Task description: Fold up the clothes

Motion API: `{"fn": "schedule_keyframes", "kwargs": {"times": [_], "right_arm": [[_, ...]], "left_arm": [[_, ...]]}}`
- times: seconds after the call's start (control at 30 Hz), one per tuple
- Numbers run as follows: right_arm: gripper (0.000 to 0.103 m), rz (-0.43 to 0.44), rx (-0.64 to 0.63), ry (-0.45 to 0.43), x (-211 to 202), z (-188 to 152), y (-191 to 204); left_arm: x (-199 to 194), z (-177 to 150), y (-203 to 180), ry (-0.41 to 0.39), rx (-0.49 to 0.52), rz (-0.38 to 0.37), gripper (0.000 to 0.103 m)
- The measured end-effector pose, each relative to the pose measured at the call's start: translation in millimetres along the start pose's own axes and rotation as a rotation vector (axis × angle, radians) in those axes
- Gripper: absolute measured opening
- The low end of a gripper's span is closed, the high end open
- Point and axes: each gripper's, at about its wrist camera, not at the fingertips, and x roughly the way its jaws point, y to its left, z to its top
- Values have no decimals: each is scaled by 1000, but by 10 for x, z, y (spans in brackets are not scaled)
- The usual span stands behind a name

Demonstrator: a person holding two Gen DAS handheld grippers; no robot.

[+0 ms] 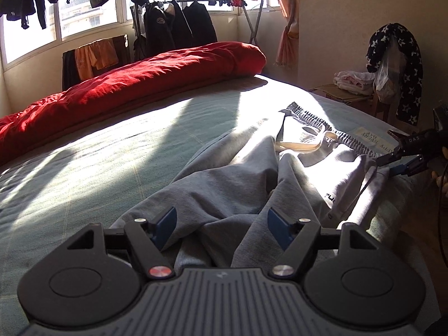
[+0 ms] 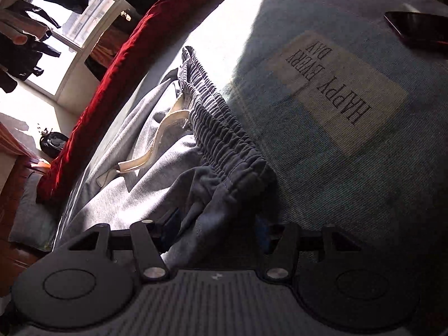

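Grey joggers [image 1: 246,173] lay rumpled on the bed [image 1: 98,145], waistband [image 2: 218,128] toward the far right corner, legs running back toward the near edge, w/ a cream drawstring [image 2: 156,142] loose across the front. Not flat, not folded; cloth bunched in ridges btwn the legs.

Looked like soft, thick sweat fabric: light, floppy, no stiffness, so it would sag and drag wherever it wasn't held. Not slippery, nothing fragile. The elastic waistband was the firmest bit and the best place to grip; the leg ends the other obvious hold, one in each tool, so the length could be stretched out.

Left gripper [image 1: 221,224] sat low over the leg end, jaws wide, blue pads [image 1: 165,224] either side of a raised fold, cloth between them but not pinched as far as I could see.

Right gripper [image 2: 215,229] was at the near end of the waistband. In its own view a gathered lump of the band filled the gap btwn the jaws, pads mostly hidden in shadow. From the left view its tips [image 1: 392,159] looked narrow and right on the band's corner. Seemed to have hold, but I couldn't tell for sure.

So one tool at each end of the joggers. My guess: either spreading them flat or about to bring one end over; the scene fit both.

A phone [image 2: 417,30] lay on the bed past the printed patch [image 2: 336,89], well apart from the joggers. Red duvet [image 1: 134,84] along the far side.
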Motion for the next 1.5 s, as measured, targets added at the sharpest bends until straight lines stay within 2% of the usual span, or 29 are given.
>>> {"fn": "schedule_keyframes", "kwargs": {"times": [0.07,0.1,0.13,0.17,0.2,0.4,0.53,0.7,0.77,0.87,1.0,1.1,1.23,1.4,1.5], "right_arm": [[59,-22,-14,-26,74,22,41],[53,-32,-21,-36,96,31,64],[46,-48,-37,-44,95,36,86],[26,-64,-56,-52,86,40,108],[20,-69,-69,-58,69,41,122],[14,-154,-173,-89,-143,49,265],[17,-236,-218,-81,-172,108,367],[38,-279,-315,-81,-215,55,696],[40,-278,-357,-98,-267,24,871],[49,-249,-427,-105,-261,-2,1165],[50,-220,-531,-87,-138,-70,1589],[54,-135,-584,-43,37,-157,1855],[54,-75,-661,-12,294,-318,2195],[54,-6,-684,33,559,-468,2418],[54,27,-692,59,704,-557,2529]], "left_arm": [[-35,-26,-4,1,1,0,73],[-50,-43,-3,0,6,2,73],[-65,-61,-1,0,11,5,73],[-74,-76,6,0,16,9,73],[-79,-89,16,0,20,12,74],[-62,-110,139,0,2,35,75],[-69,-126,240,-14,-9,42,75],[-94,-152,393,-19,-17,78,75],[-104,-164,497,-17,-37,103,75],[-95,-180,709,-4,-96,136,75],[-58,-260,1010,19,-189,142,75],[12,-366,1195,61,-246,135,75],[122,-547,1406,112,-347,84,75],[218,-723,1549,115,-453,-5,75],[246,-747,1523,93,-467,-81,75]]}}
